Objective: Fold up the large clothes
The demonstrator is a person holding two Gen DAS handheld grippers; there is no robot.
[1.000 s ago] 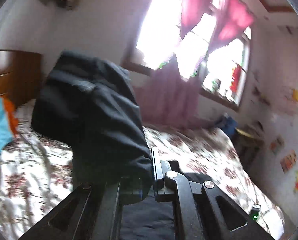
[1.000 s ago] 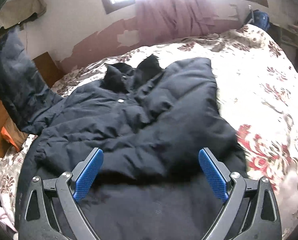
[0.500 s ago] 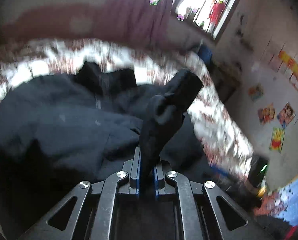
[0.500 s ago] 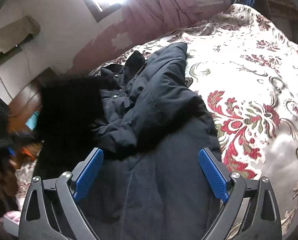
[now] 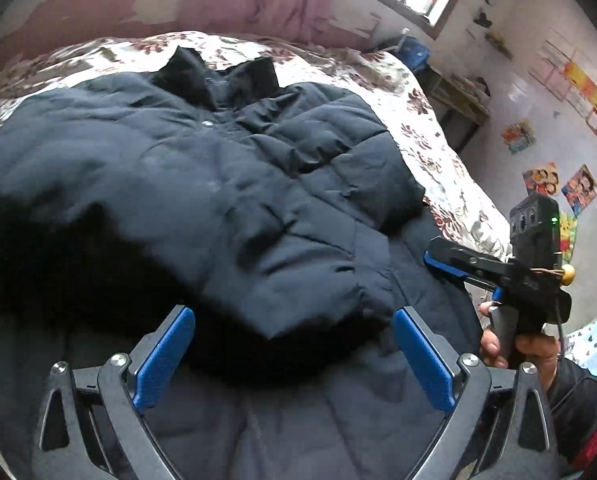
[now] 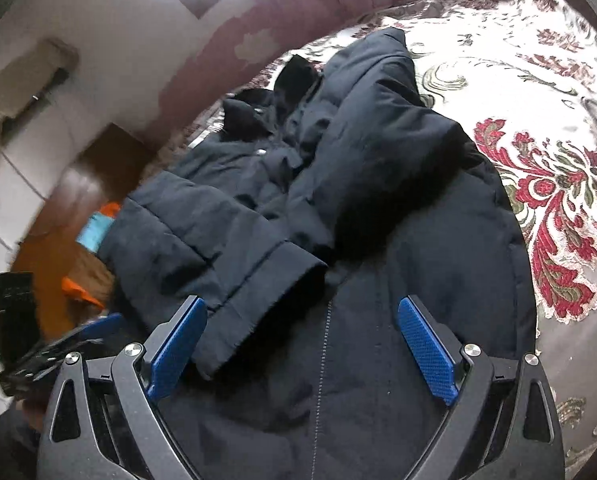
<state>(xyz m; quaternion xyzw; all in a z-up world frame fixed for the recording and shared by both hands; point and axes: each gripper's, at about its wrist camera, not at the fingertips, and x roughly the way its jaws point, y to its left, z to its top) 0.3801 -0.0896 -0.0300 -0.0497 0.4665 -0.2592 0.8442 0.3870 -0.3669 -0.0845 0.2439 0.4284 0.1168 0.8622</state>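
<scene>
Bed (image 5: 438, 148) with floral cover, window wall behind. Dark puffer jacket (image 5: 226, 184) spread across it, collar far side, both sleeves folded over the chest. Left gripper (image 5: 294, 356): jaws opening, sleeve cuff between, pads not touching. Right gripper (image 6: 302, 348): jaws spread wide, gripping nothing.

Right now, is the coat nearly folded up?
Not yet. Done: both sleeves lie folded in across the coat on the bed. In hand: nothing; the left gripper is opening its jaws with no cloth pinched, and the right gripper is open too. Left: folding the body itself, which lies full length.
</scene>
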